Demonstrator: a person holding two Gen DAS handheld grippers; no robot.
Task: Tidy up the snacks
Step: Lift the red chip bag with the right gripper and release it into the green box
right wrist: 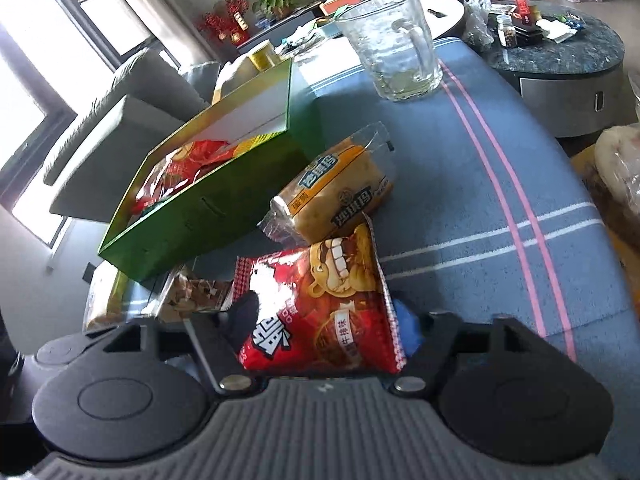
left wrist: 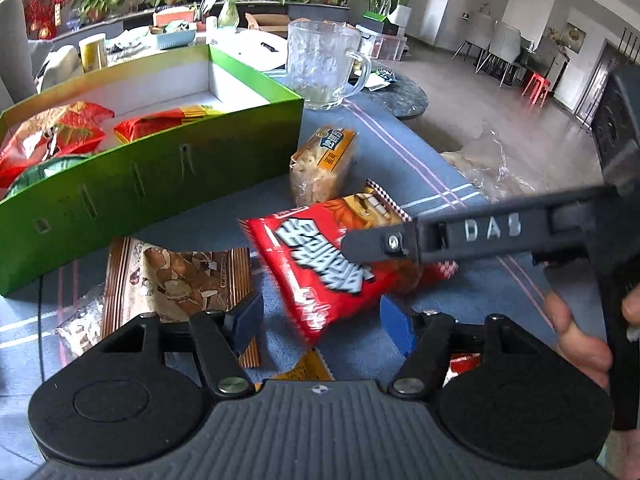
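Though askew, packet [right wrist: 332, 292] in right gripper [right wrist: 322, 318]

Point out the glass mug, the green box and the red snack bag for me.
glass mug [left wrist: 320, 64]: left wrist view, middle of its textured wall.
green box [left wrist: 160, 184]: left wrist view, long outer side wall.
red snack bag [right wrist: 320, 312]: right wrist view, middle of its printed front.
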